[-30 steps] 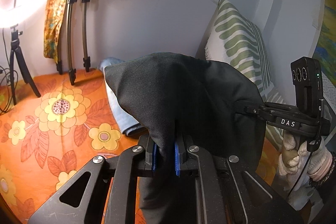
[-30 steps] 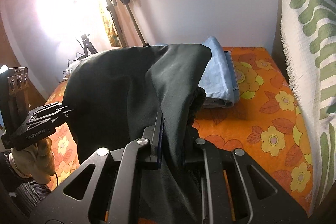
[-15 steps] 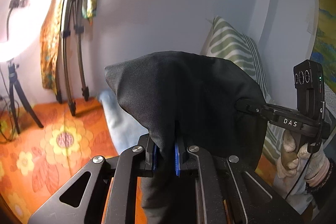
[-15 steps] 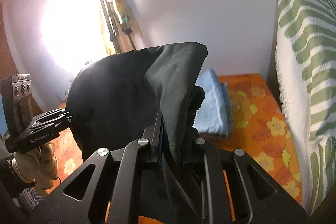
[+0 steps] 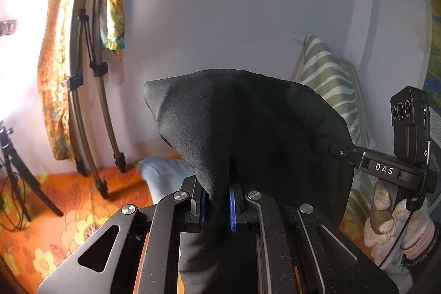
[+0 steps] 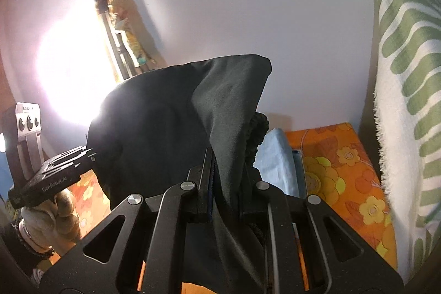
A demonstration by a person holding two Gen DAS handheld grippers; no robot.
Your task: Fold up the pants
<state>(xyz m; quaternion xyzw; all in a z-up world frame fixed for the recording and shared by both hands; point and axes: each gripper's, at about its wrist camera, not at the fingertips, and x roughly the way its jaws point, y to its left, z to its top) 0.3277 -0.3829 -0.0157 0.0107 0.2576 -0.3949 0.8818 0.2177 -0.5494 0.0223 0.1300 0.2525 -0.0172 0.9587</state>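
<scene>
Black pants (image 5: 248, 128) hang lifted off the bed, stretched between both grippers. My left gripper (image 5: 217, 207) is shut on one edge of the cloth, which bunches up above its blue pads. My right gripper (image 6: 226, 189) is shut on the other edge of the black pants (image 6: 171, 134), next to a gathered elastic waistband (image 6: 256, 134). In the left wrist view the right gripper (image 5: 325, 143) reaches into the cloth from the right, held by a gloved hand (image 5: 386, 214). In the right wrist view the left gripper (image 6: 91, 153) bites the cloth at the left.
An orange floral bedsheet (image 6: 339, 172) covers the bed below. Folded light-blue jeans (image 6: 278, 159) lie at the wall. A green striped pillow (image 6: 408, 90) stands at the right. A tripod (image 5: 16, 172), bent poles (image 5: 91, 101) and a bright lamp (image 6: 69, 70) stand at the left.
Both grippers rose with the black pants, so more white wall and less of the orange sheet shows. The blue jeans sank lower in both views. Both grips held.
</scene>
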